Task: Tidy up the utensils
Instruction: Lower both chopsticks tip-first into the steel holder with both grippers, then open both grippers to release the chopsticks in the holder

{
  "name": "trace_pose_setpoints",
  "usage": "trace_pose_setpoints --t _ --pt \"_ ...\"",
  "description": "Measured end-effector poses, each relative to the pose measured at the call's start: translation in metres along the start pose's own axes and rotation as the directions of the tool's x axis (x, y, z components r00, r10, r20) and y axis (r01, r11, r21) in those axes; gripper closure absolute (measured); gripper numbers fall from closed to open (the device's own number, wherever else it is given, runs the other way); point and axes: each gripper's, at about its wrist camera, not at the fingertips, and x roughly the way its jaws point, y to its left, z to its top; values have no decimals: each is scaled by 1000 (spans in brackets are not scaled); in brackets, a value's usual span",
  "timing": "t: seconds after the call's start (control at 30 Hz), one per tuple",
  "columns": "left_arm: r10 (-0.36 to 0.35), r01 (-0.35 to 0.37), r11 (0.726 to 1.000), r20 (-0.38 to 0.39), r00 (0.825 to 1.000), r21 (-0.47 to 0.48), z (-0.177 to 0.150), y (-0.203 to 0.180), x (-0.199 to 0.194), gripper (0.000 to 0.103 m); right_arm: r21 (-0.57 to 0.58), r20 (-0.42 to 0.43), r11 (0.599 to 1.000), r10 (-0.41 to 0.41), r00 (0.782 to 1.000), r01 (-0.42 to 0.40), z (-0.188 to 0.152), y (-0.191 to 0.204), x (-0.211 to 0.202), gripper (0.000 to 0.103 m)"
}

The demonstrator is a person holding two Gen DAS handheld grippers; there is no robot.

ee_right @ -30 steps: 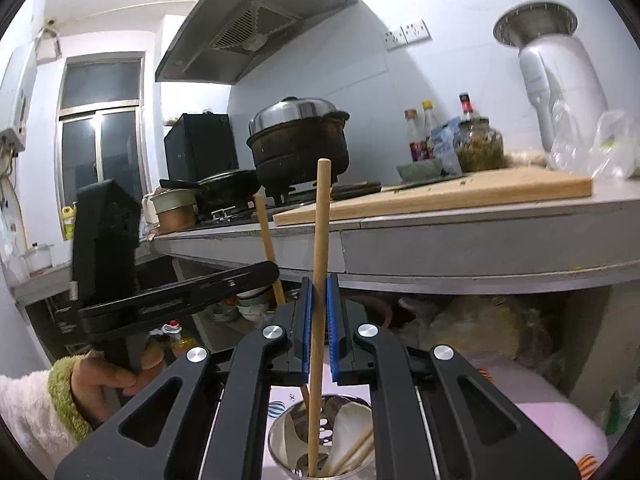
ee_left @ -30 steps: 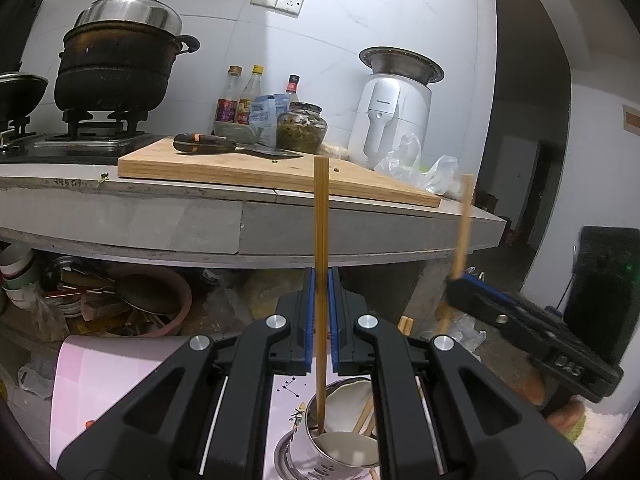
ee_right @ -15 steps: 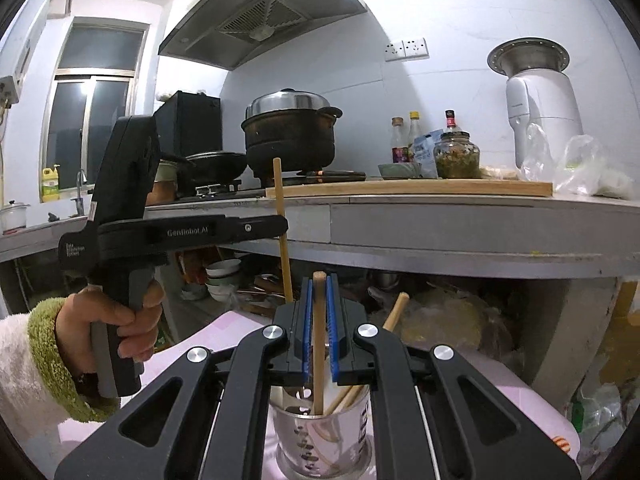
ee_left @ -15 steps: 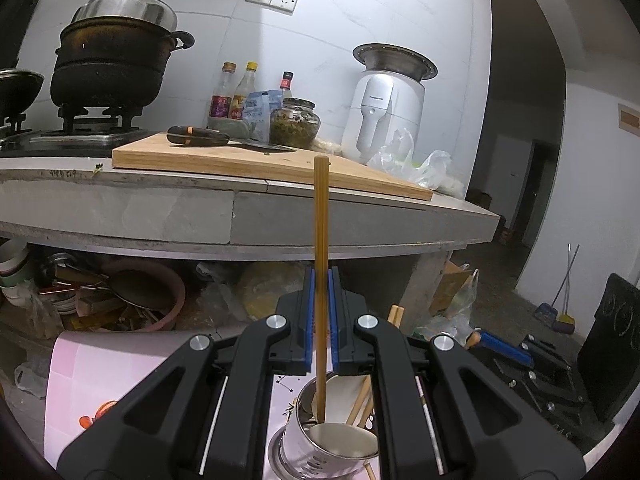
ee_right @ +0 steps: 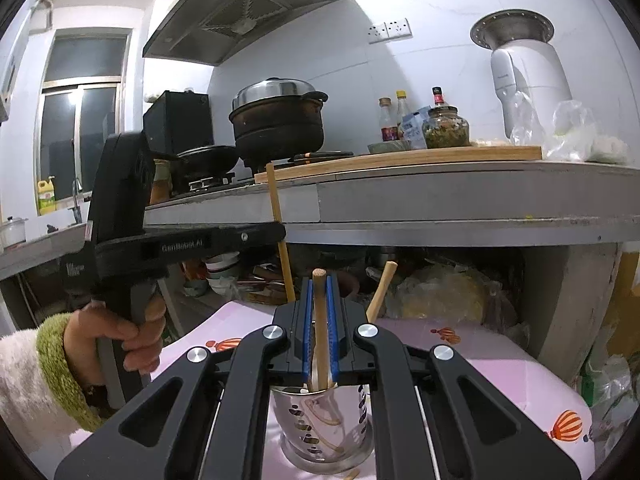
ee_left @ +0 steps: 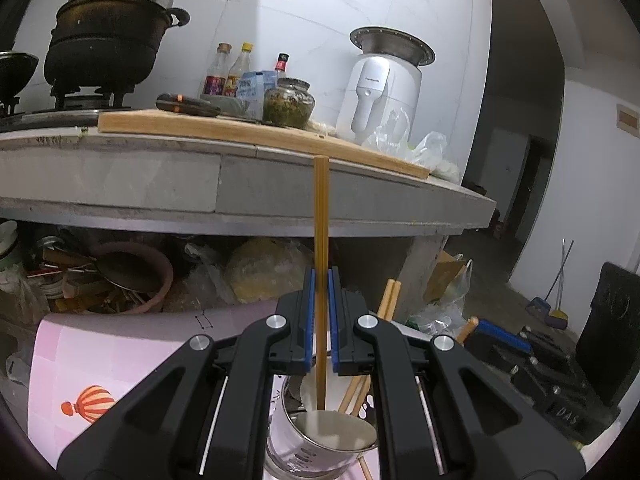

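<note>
The left gripper (ee_left: 319, 316) has its fingers (ee_left: 307, 316) pinching a long chopstick (ee_left: 321, 240). The stick stands straight up. Its bottom tip is already down inside the shiny metal cup (ee_left: 320, 444), which sits on the pink mat (ee_left: 120, 356) on the low surface, near the person. In the right view the person's hand (ee_right: 120, 340) holds this gripper on the left side of the cup.

To do this step well, the left gripper should keep the stick upright and go down slowly. It should let go only when the tip is deep in the cup, so the stick does not tip out. A few other chopsticks (ee_left: 390, 300) already lean in the cup, so it is good to slide in beside them and not bump them.

The right gripper (ee_right: 320, 328) has its fingers (ee_right: 307, 328) pinching a thicker wooden stick (ee_right: 319, 320). This stick is low, and its bottom end goes down into the cup (ee_right: 324, 428) too. Only a short top part pokes up above the fingers. It looks close to ready to drop, and a soft release should do.

The two grippers are near each other over one small cup. It seems best that one lets go first and backs away, so they do not knock the cup over.
</note>
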Motion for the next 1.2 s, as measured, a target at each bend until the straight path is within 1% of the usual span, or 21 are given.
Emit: trace_pose_setpoints --t 0.43,0.67,1.07,1.2 --pt "7 -7 1000 -78 997 2 -30 1 24 98 25 0 1000 5 1000 -5 1 -6 -6 96" --pt "25 -26 1000 -131 991 0 -44 4 38 97 39 -3 999 0 1000 0 1 -10 -8 96" --pt "35 -34 999 -161 986 12 -45 1 51 97 76 -15 997 -3 1000 4 -1 -17 -10 96" --pt "40 -40 999 -185 982 7 -44 2 56 95 77 -21 997 -16 1000 18 -1 -17 -12 96"
